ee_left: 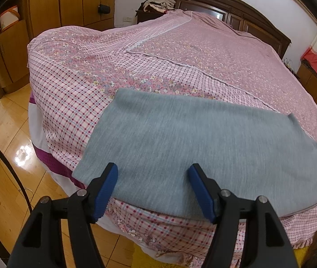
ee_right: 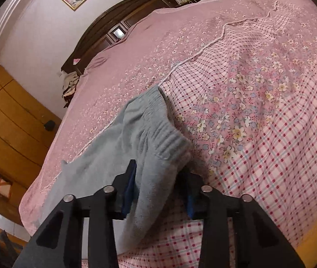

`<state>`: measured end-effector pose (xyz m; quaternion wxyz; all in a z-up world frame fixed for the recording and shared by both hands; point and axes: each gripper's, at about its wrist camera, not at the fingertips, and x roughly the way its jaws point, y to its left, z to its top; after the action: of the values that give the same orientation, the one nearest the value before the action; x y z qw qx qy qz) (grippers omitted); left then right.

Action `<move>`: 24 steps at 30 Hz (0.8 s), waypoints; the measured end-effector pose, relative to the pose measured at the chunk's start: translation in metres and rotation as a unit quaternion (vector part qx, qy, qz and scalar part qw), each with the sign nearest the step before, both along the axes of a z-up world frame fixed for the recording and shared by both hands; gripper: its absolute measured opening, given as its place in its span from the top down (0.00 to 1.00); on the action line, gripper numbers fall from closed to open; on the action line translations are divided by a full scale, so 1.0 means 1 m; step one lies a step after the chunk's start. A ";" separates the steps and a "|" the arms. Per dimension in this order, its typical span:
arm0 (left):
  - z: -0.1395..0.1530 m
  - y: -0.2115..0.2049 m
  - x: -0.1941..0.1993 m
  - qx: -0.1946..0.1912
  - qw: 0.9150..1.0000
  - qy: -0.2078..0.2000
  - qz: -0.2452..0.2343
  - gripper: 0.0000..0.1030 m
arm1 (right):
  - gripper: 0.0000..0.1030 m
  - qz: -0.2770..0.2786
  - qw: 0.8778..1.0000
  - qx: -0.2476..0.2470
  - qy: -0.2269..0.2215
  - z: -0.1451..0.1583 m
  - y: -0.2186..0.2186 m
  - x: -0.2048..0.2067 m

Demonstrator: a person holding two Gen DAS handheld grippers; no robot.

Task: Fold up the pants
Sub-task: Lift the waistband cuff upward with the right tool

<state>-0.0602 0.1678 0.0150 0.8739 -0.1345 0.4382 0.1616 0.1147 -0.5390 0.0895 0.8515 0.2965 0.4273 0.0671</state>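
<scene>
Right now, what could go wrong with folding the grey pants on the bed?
The right gripper has only a bunched bit of the grey pants near the ribbed waistband; it may slip or fold crooked. The left gripper is open, so nothing pins the other end. The pants lie near the bed's edge and could slide off.

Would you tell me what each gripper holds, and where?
Right gripper has the grey pants by the ribbed waistband end; left gripper holds nothing.

grey pants (ee_left: 180, 147) (folded), flat on bed
</scene>
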 end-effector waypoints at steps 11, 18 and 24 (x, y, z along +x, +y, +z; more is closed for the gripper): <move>0.006 -0.001 0.000 0.011 1.000 0.005 -0.011 0.26 | 0.68 0.003 1.000 0.020 -0.003 0.008 -0.007 -0.015; 0.016 -0.005 -0.001 0.002 1.000 -0.001 -0.025 0.26 | 0.71 0.018 0.999 -0.012 -0.029 0.035 -0.002 -0.024; 0.021 -0.012 0.001 -0.001 0.999 0.001 -0.036 0.26 | 0.74 0.038 0.996 -0.059 -0.047 0.057 0.022 -0.025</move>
<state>-0.0593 0.1562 0.0358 0.8786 -0.1192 0.4439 0.1297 0.0897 -0.5174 0.1467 0.8835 0.2263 0.4005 0.0880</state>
